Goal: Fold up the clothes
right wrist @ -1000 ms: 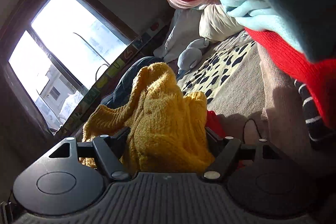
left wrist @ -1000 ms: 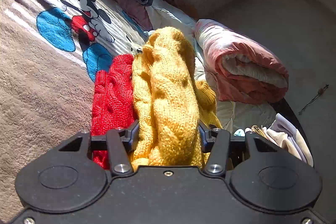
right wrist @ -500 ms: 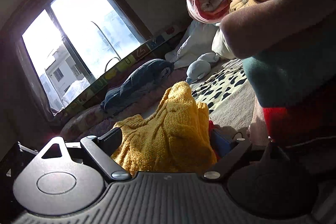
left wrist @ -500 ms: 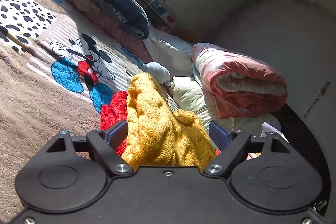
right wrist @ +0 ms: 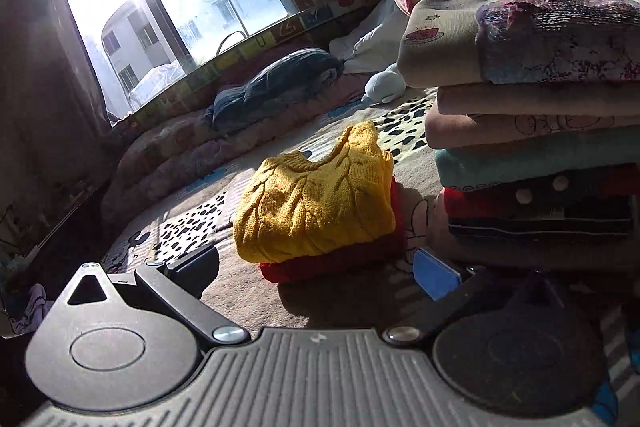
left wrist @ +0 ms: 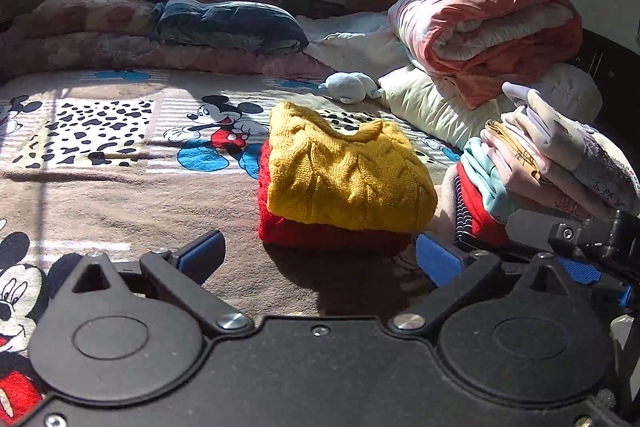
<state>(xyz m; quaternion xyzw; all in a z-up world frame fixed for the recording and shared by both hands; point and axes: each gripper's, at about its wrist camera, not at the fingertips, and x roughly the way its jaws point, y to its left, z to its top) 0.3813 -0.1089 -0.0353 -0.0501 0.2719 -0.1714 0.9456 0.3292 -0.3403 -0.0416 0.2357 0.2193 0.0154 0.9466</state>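
A folded yellow cable-knit sweater (left wrist: 344, 171) (right wrist: 316, 203) rests on a folded red knit sweater (left wrist: 328, 233) (right wrist: 336, 261) on the cartoon-print blanket (left wrist: 120, 167). My left gripper (left wrist: 320, 255) stands open just short of this pile, nothing between its blue pads. My right gripper (right wrist: 320, 269) is open too, a little back from the pile, empty. In the left wrist view the right gripper's body (left wrist: 592, 239) shows at the right edge. A tall stack of folded clothes (left wrist: 540, 167) (right wrist: 536, 147) stands right of the two sweaters.
A rolled pink quilt (left wrist: 484, 31) lies on cream pillows (left wrist: 432, 99) at the back right. A small grey plush toy (left wrist: 348, 87) sits near them. A dark blue bundle (left wrist: 228, 25) and pink bedding line the window wall (right wrist: 168, 3).
Both grippers have opened and let go of the yellow sweater, which now lies folded on the red one. Both have drawn back from the pile.
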